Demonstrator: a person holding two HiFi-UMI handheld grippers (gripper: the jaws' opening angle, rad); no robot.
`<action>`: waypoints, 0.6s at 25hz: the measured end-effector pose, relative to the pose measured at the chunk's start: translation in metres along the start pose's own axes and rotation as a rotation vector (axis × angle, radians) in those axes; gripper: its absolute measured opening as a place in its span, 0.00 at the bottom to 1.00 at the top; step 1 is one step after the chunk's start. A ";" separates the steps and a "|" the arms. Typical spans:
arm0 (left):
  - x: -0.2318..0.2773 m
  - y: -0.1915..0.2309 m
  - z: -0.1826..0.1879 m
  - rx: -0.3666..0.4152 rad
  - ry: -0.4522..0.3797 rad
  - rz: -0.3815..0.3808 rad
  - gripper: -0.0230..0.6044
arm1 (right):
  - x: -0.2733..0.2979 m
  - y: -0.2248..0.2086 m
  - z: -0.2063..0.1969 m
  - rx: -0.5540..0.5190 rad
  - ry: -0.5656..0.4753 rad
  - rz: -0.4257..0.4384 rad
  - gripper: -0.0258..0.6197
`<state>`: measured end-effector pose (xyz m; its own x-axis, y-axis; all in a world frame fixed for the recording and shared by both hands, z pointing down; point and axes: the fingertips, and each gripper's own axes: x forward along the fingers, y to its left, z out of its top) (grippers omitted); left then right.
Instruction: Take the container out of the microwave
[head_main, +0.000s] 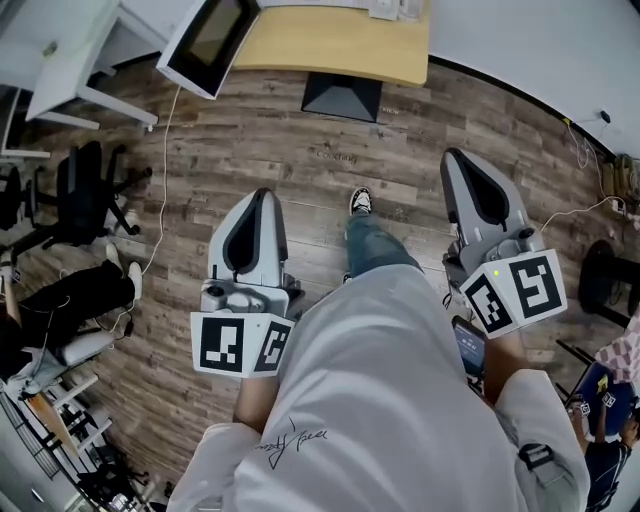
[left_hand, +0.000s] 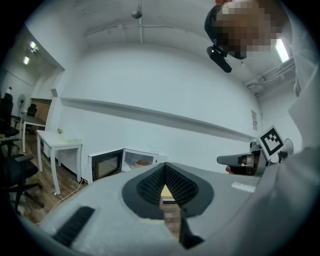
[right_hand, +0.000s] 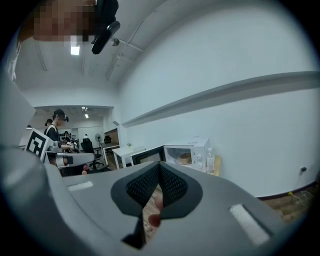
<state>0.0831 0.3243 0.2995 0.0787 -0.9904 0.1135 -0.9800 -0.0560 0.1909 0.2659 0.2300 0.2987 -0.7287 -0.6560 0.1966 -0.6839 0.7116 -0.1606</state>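
The white microwave (right_hand: 189, 151) stands on a wooden table (head_main: 340, 45) by the wall, its door (head_main: 212, 40) swung open. Inside sits a round tan container (right_hand: 184, 158), also seen faintly in the left gripper view as the container (left_hand: 142, 162). Both grippers are held at my waist, far from the microwave, pointing forward over the wood floor. My left gripper (head_main: 262, 195) has its tips together with nothing held, and so does my right gripper (head_main: 452, 155). In their own views the left gripper (left_hand: 165, 166) and right gripper (right_hand: 159, 166) show pads meeting at the tip.
Black office chairs (head_main: 85, 195) and a white desk (head_main: 70, 60) stand at the left. A cable (head_main: 163, 160) runs across the floor. A clear bottle (right_hand: 210, 162) stands beside the microwave. People (right_hand: 55, 127) stand in the background, and another person (head_main: 610, 400) sits at the right.
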 end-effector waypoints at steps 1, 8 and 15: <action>0.011 0.005 0.006 0.009 -0.002 0.001 0.05 | 0.012 -0.004 0.003 0.006 0.001 0.004 0.06; 0.085 0.025 0.031 0.048 0.011 -0.030 0.05 | 0.083 -0.037 0.018 0.013 0.014 0.027 0.06; 0.157 0.039 0.039 0.075 0.030 -0.064 0.05 | 0.133 -0.083 0.038 0.002 -0.005 -0.005 0.06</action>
<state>0.0502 0.1613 0.2869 0.1457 -0.9803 0.1331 -0.9837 -0.1292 0.1253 0.2247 0.0744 0.3011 -0.7252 -0.6609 0.1930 -0.6879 0.7075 -0.1619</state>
